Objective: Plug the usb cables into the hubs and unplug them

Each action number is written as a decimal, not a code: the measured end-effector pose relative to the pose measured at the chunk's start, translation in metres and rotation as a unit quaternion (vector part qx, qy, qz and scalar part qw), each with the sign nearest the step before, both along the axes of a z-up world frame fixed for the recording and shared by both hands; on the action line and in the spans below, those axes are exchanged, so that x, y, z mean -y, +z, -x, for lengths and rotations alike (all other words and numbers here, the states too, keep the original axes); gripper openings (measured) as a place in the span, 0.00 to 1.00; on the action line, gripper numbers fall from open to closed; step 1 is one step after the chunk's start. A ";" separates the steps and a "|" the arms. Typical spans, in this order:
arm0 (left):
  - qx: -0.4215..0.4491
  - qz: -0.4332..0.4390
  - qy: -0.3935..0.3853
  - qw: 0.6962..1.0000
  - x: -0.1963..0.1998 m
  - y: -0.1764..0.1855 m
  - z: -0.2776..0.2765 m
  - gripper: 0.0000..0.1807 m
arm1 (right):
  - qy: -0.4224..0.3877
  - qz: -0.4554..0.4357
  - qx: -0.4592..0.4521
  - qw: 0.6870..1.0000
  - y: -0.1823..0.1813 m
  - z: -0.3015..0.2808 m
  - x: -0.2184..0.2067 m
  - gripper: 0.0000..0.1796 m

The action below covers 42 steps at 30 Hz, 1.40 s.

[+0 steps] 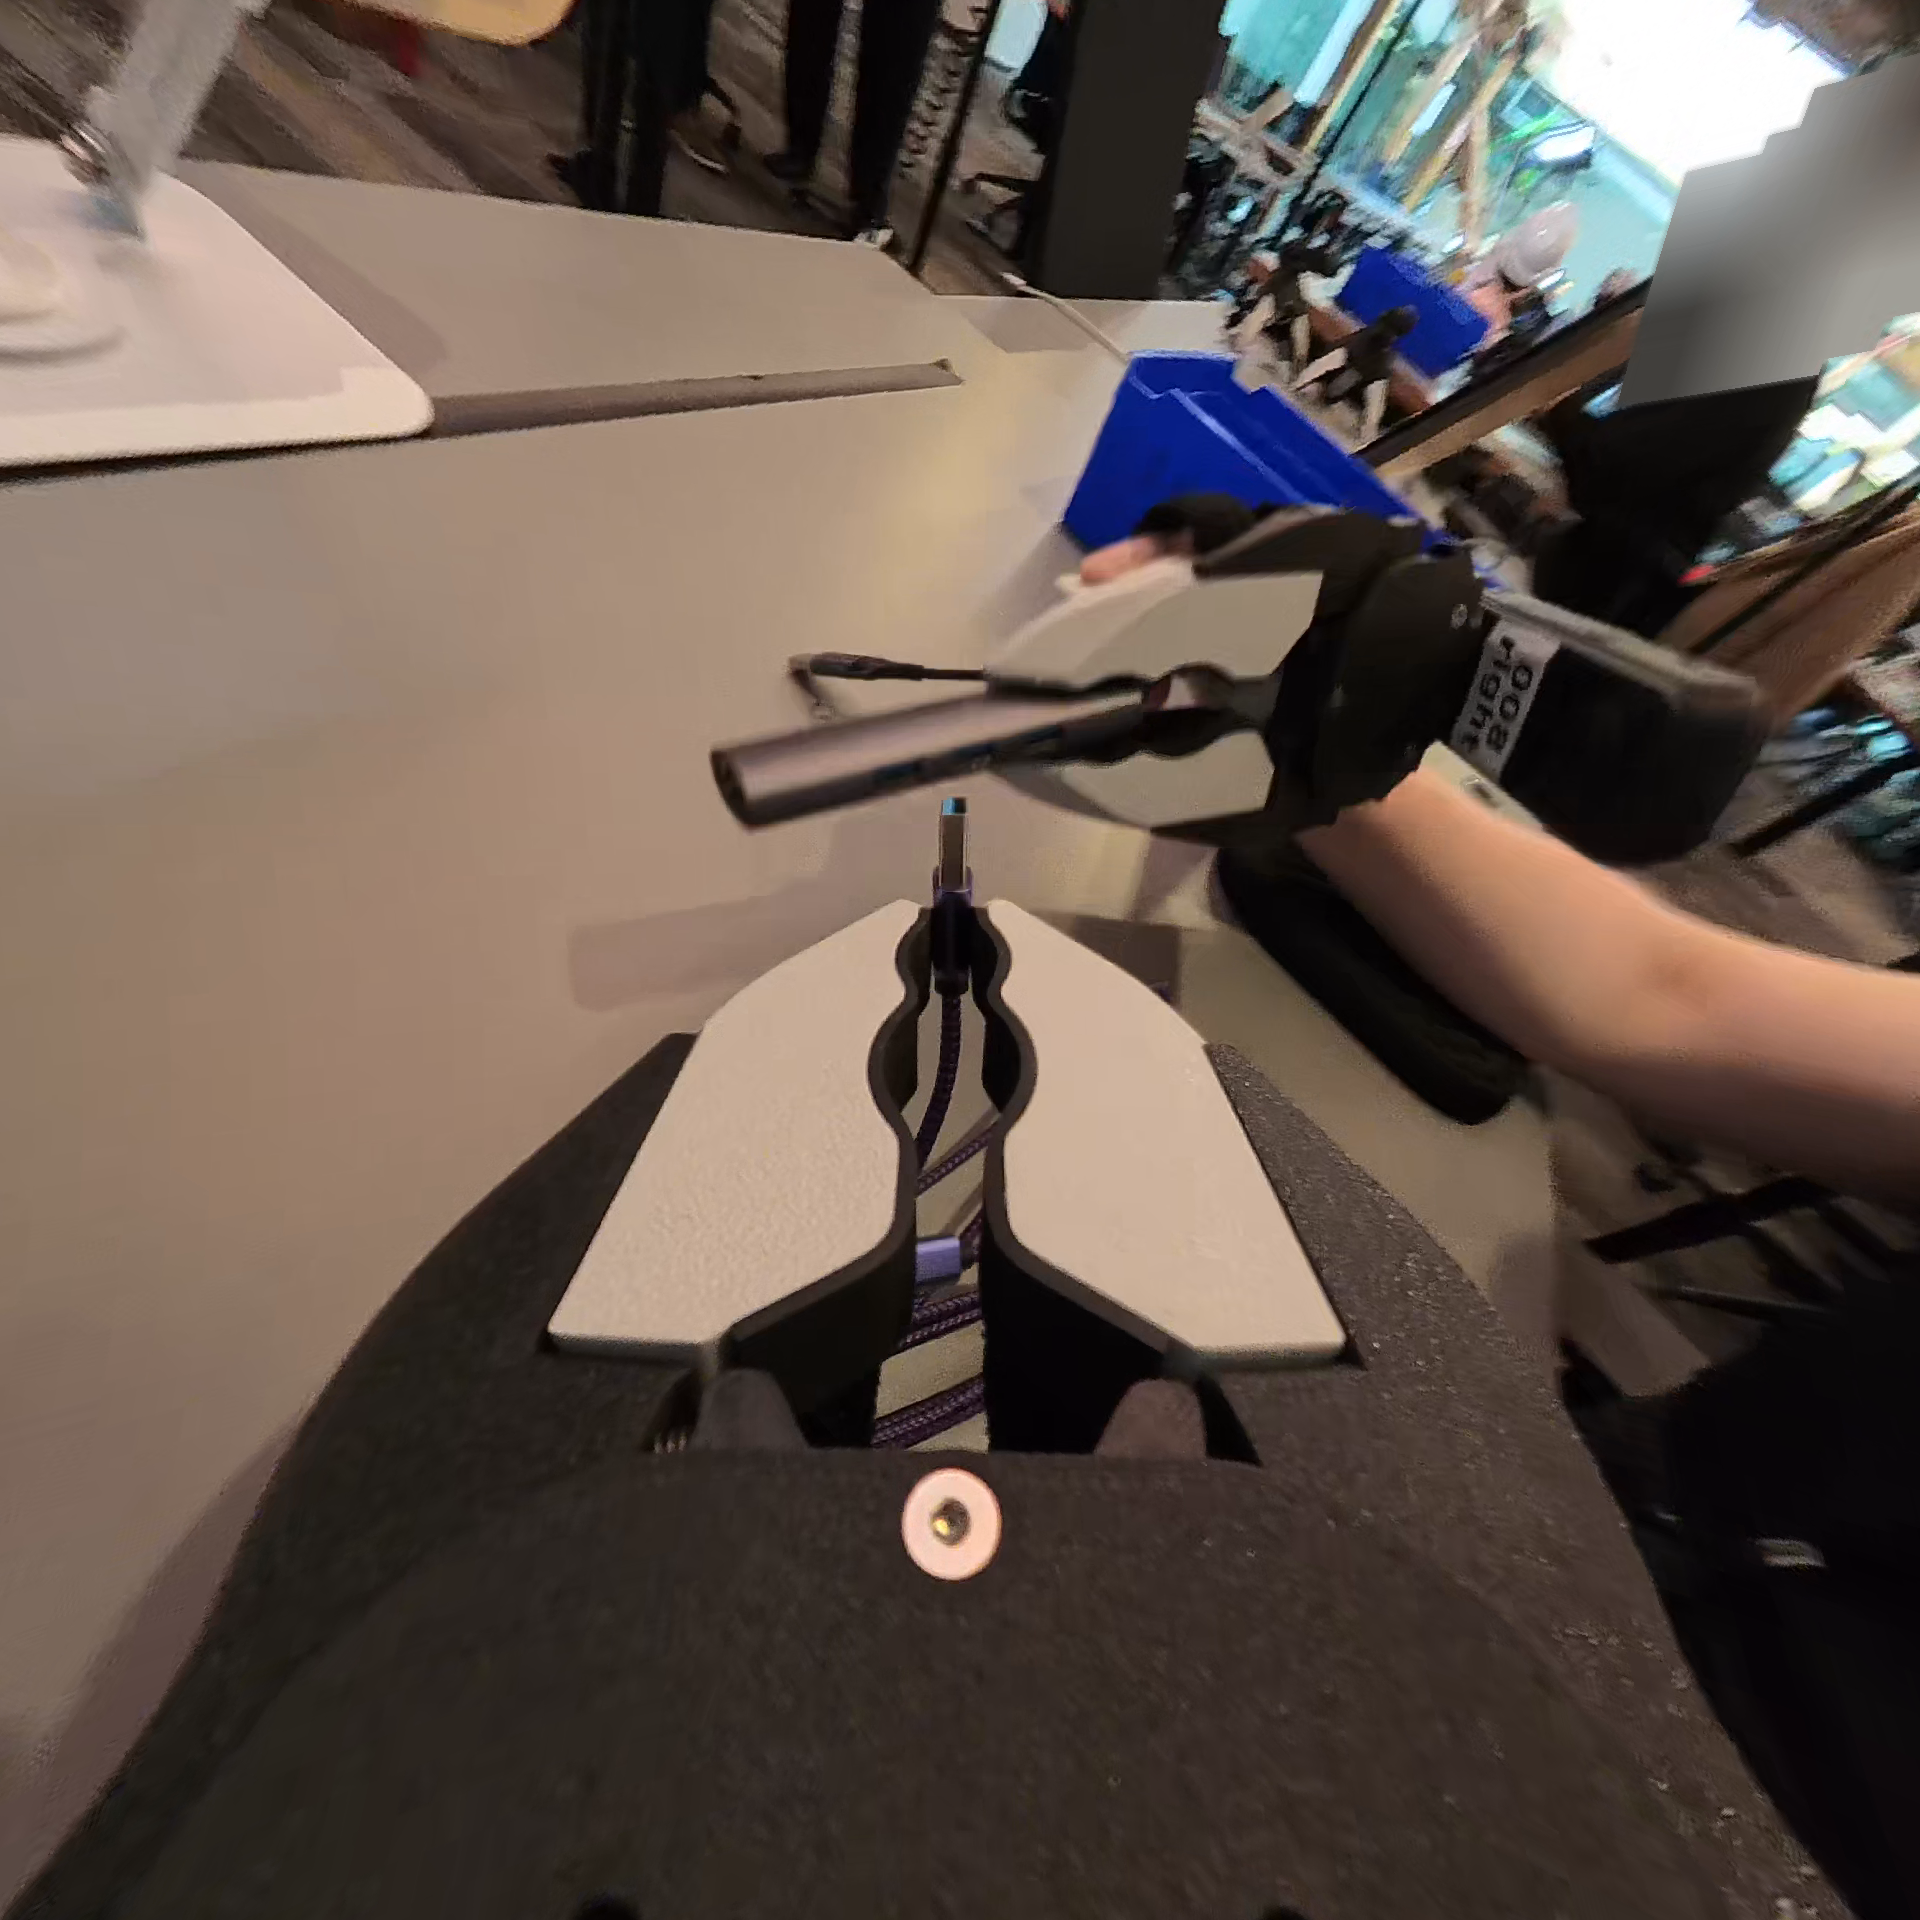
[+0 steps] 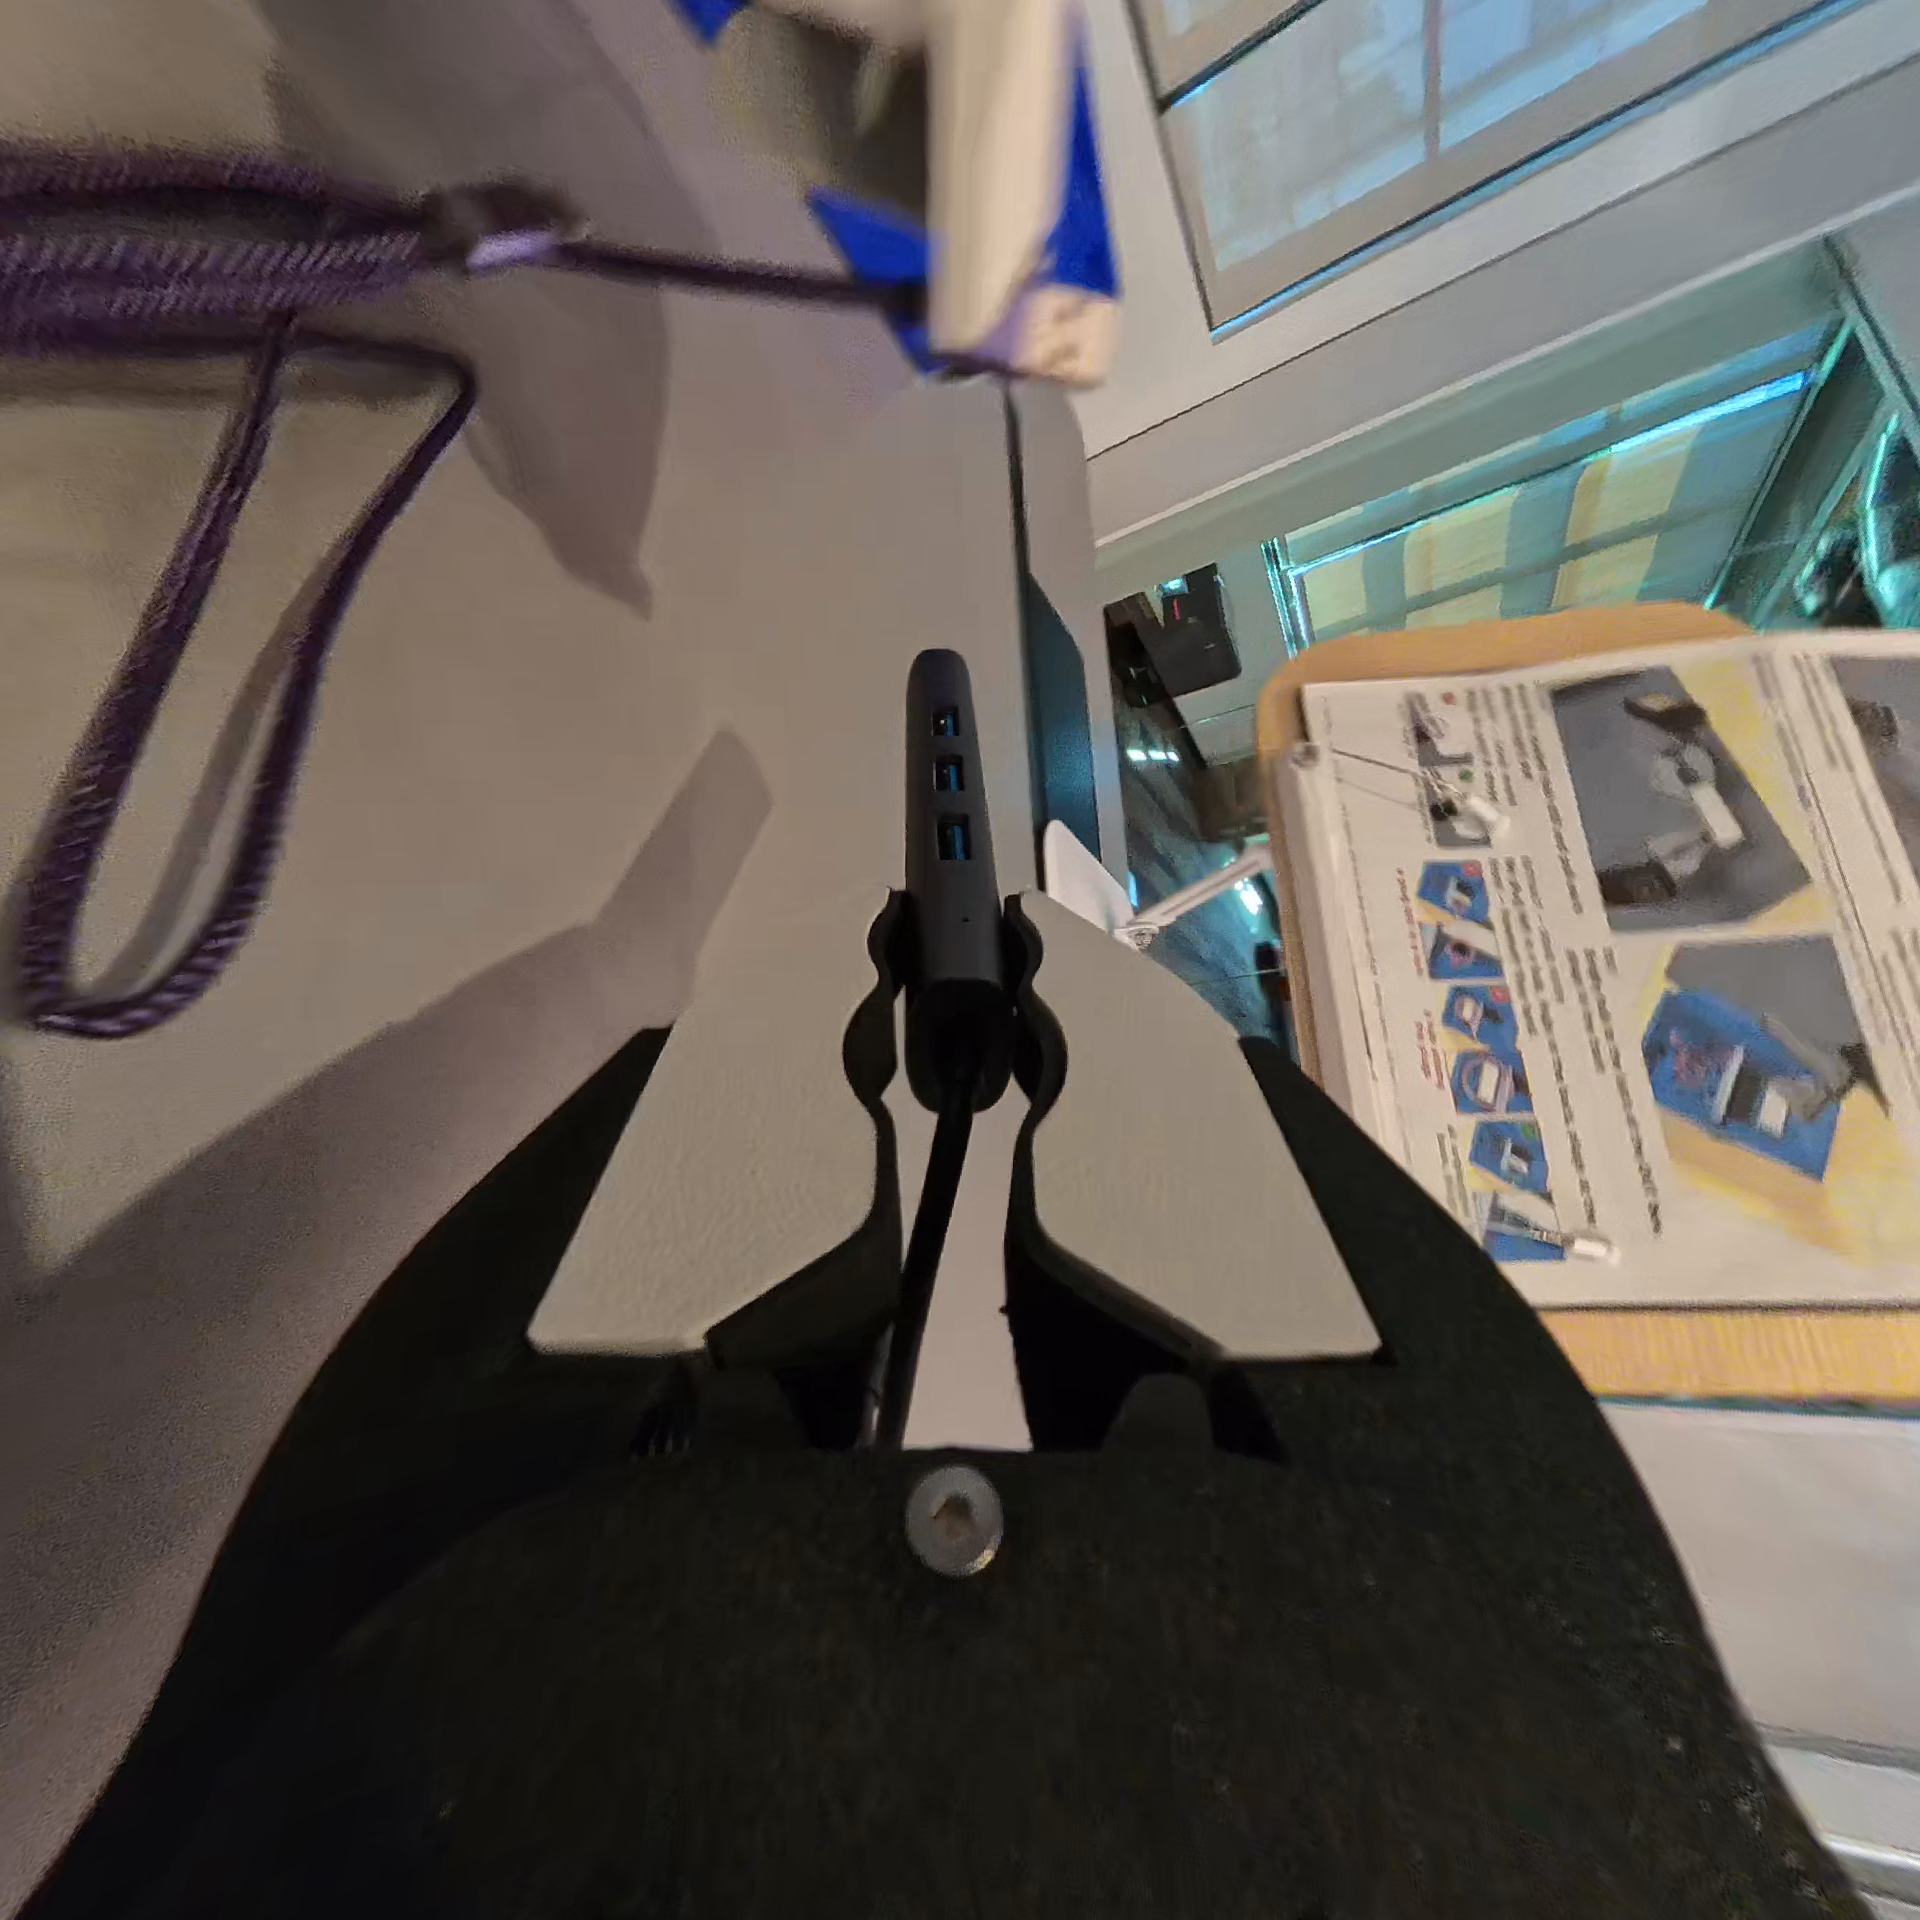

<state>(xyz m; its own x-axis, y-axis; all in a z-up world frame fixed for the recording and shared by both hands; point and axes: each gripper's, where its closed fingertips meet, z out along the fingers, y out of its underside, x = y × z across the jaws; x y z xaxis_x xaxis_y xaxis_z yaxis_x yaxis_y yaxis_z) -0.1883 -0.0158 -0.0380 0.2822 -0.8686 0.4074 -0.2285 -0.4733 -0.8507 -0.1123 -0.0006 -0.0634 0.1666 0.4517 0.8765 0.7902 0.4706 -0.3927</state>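
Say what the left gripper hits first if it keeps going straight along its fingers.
Probably the USB hub in the right gripper: the left gripper points its USB plug at the hub's side, just short of it. Depth is unclear.

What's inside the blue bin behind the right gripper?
Nothing can be made out inside the blue plastic bin: only its walls and inner ridges show. The right gripper, shut on the grey metal USB hub, covers its near part.

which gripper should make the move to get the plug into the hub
Left, probably. The left gripper holds the purple cable's plug aimed just below the hub, which the right gripper grips by its cable end.
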 end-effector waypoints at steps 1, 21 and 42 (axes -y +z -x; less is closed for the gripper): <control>-0.009 -0.019 0.008 1.000 0.001 0.001 0.003 0.04 | -0.004 -0.012 0.031 0.999 -0.011 0.005 -0.002 0.10; -0.005 -0.018 0.027 0.999 -0.003 -0.005 0.017 0.04 | -0.060 0.069 0.077 0.993 -0.075 0.007 -0.004 0.13; 0.045 -0.024 -0.092 0.994 0.029 0.005 -0.012 0.04 | 0.132 0.475 -0.338 0.802 0.049 0.072 0.029 0.12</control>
<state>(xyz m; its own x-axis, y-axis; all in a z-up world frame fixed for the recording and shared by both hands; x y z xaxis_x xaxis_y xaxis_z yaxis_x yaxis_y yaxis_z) -0.1766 -0.0444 -0.0327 0.0800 -0.9213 0.3805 -0.2292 -0.3885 -0.8925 -0.1845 -0.0299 -0.0144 0.2474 0.9597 -0.1333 0.1680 -0.1780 -0.9696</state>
